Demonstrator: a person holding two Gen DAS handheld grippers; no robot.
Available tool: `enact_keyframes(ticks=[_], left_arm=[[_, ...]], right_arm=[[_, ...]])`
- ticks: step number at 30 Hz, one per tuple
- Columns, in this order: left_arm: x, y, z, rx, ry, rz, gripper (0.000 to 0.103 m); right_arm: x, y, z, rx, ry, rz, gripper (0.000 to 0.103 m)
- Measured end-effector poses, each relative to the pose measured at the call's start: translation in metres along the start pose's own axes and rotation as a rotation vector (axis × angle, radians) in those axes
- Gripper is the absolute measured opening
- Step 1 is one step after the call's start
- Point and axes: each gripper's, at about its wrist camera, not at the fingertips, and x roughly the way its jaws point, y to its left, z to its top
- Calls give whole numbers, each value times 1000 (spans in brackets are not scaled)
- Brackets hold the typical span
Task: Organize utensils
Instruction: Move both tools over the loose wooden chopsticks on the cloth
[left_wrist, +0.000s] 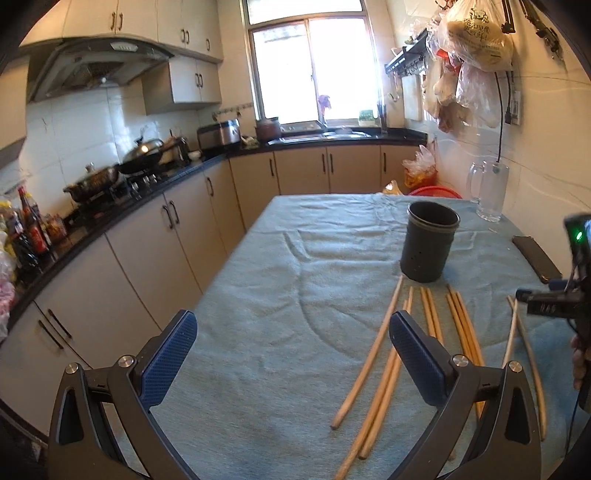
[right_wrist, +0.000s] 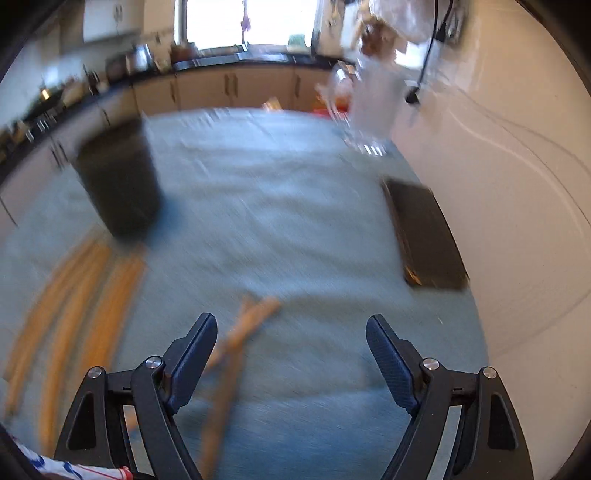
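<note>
The left gripper (left_wrist: 293, 354) has its jaws spread wide, holding nothing and touching nothing; its blue pads (left_wrist: 168, 360) hang above the blue cloth (left_wrist: 280, 266) covering the bench, over the near left part. The right gripper (right_wrist: 291, 354) is likewise wide apart and empty, tilted down over the near right part of the bench; its view is blurred. From the left wrist view the right gripper's body shows at the right edge, with part of a hand (left_wrist: 579, 363) behind it.

The dark cylindrical holder (left_wrist: 430, 242) stands upright toward the middle of the bench, right of centre; its inside cannot be seen. The wooden chopsticks (left_wrist: 373, 350) lie flat on the cloth just in front of the holder, in loose pairs running toward the near edge. One separate pair (right_wrist: 236, 343) lies nearer the right edge, crossing between the right gripper's jaws just beside its left finger; whether it touches cannot be told.

A clear glass mug (left_wrist: 489, 192) stands at the far right corner. A dark phone (left_wrist: 537, 258) lies flat along the right edge.
</note>
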Motion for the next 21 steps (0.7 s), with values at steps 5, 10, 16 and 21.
enact_keyframes(ticks=[5,10,16,21], left_arm=[[1,-3,2,-4,-10,10,103],[3,-7,-2,-3,-4,21,103],[2,-8,-7,1,11,13,103],[-5,-10,-11,-1,11,-18,103]], right_arm=[[-38,19,-11,12,-74,39,86],[-57,23,-31,60,-57,102,86],[-74,28,-54,89,-77,81,86],[-98,30,-62,99,-151,42,87]])
